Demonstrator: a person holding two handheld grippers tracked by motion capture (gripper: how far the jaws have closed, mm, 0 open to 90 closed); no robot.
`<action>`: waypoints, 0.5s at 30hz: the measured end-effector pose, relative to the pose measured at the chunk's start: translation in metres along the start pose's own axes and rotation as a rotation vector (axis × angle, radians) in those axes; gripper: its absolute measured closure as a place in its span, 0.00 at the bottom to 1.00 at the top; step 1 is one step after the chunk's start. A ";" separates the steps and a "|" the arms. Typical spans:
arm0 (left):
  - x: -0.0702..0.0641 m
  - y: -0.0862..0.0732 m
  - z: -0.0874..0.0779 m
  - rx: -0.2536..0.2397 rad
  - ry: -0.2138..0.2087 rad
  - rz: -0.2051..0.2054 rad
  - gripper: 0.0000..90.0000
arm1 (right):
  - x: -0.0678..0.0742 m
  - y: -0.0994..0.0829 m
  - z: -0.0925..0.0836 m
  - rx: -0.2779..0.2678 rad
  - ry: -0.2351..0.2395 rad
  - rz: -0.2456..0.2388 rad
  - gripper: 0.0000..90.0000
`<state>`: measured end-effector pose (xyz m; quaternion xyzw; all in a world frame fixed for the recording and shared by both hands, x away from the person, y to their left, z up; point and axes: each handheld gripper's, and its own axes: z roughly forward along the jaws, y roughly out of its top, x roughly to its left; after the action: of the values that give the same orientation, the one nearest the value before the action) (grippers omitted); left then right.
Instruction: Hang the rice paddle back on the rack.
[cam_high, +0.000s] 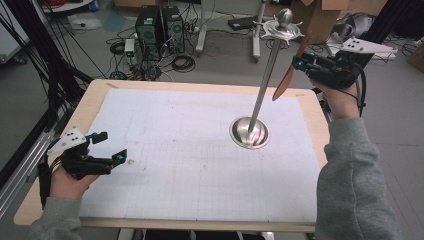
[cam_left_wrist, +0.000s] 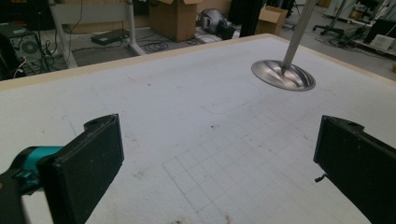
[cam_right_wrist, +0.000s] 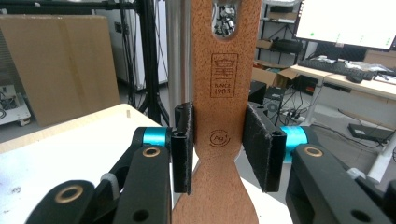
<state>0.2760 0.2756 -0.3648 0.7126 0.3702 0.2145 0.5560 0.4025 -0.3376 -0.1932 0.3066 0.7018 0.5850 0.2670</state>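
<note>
Two grey sleeves are coming in from the bottom edge of the high view, each hand carrying a black two-jaw gripper. At the lower left of that frame, the left gripper (cam_high: 110, 146) is hovering low over the white gridded sheet (cam_high: 190, 165) that is covering the pale wooden counter (cam_high: 95, 100); its jaws are standing wide apart with nothing between them, as the left gripper view is showing plainly.

At the upper right of the high view, the right gripper (cam_high: 299, 62) is holding a flat brown wooden spatula (cam_high: 290, 70) up in the air, its jaws pressing on the narrow handle from both sides. In the right gripper view the spatula (cam_right_wrist: 224, 93) is filling the middle of the frame, a burnt-in stamp and a hanging hole showing on the wood.

Just beside the spatula, the tall polished steel stand (cam_high: 265, 80) is rising from its round dished base (cam_high: 249, 133) at the right centre of the sheet, a ball and hooked ring at its top.
</note>
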 end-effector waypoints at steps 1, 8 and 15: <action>0.000 0.000 0.000 -0.002 0.001 -0.001 0.02 | 0.000 0.000 0.001 0.002 -0.001 -0.003 0.72; -0.001 0.001 -0.001 -0.006 0.004 0.008 0.02 | 0.002 -0.001 0.004 0.012 0.004 -0.008 0.72; -0.001 0.001 -0.001 -0.005 0.003 0.008 0.02 | 0.002 -0.002 0.005 0.004 0.002 -0.010 0.72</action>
<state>0.2752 0.2750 -0.3636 0.7124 0.3675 0.2190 0.5563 0.4046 -0.3326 -0.1963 0.3030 0.7048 0.5826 0.2686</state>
